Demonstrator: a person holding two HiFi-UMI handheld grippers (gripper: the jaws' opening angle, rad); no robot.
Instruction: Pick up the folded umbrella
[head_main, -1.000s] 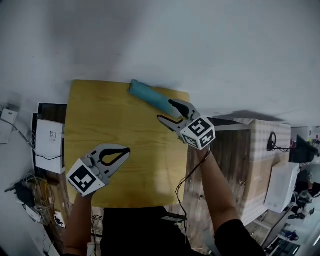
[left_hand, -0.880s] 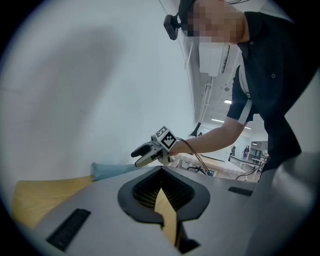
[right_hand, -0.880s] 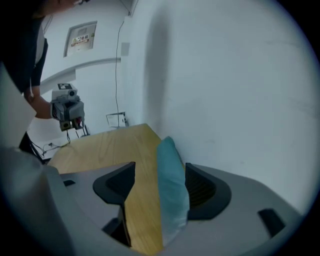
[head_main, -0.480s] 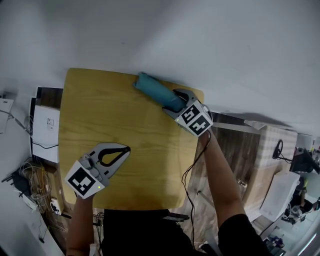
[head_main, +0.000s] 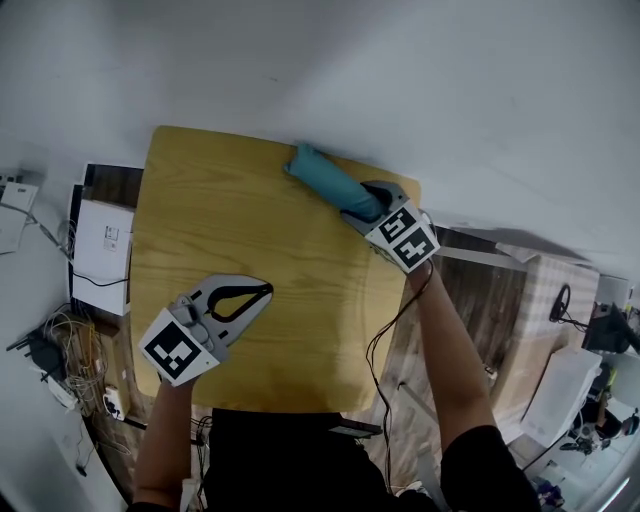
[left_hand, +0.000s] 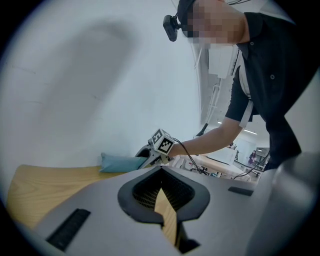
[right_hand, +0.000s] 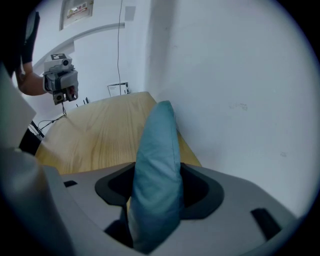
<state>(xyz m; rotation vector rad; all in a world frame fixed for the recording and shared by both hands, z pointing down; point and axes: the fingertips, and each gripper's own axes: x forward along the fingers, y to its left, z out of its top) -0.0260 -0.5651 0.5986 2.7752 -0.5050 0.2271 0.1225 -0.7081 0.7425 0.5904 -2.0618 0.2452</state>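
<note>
The folded teal umbrella lies slantwise at the far right corner of the wooden table, close to the white wall. My right gripper points steeply down over the umbrella's near end. In the right gripper view the umbrella runs between the two jaws, which are closing, and a dark gap still shows on its left side. My left gripper hovers over the table's near left part, shut and empty. From the left gripper view the umbrella and the right gripper show across the table.
The table's far edge sits close against the white wall. A white box and tangled cables lie on the floor to the left. To the right are wooden flooring and a pale box.
My right gripper dropped from just above the umbrella's near end down over it, so the umbrella now sits between its jaws. The left gripper sank a little.
</note>
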